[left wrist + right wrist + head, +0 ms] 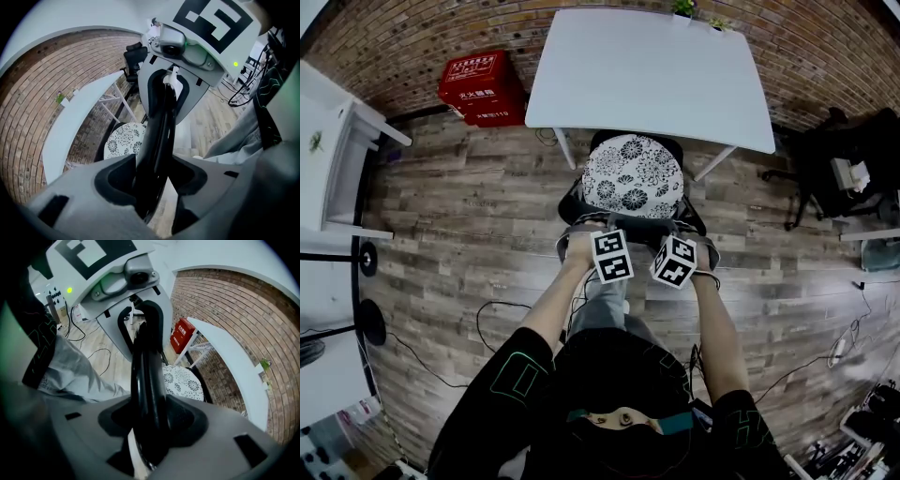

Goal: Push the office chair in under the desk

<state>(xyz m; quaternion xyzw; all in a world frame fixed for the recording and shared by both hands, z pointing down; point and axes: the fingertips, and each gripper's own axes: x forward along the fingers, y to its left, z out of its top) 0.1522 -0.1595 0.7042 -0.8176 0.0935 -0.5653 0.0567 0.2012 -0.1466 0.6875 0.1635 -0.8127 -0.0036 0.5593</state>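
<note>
The left gripper (154, 183) is closed on the black rim of the backrest (159, 117), which runs up between its jaws. The right gripper (150, 423) clamps the same rim (145, 362) from the other side. In the head view the left gripper (598, 227) and right gripper (680, 232) sit close together on the top edge of the backrest (637, 228), both pointing steeply down.

Beyond them lies the office chair (692, 214). Its floral seat cushion (633, 175) faces the white desk (652, 75), and the front of the seat just meets the desk's near edge. Most of the seat is out over the wooden floor (469, 206).

The step in hand appears to be the push itself, only partly done. The next move probably calls for an even, level shove from both hands toward the brick wall (412, 37). The chair should stay centred between the desk legs (565, 148) so that it rolls straight in without swivelling.
</note>
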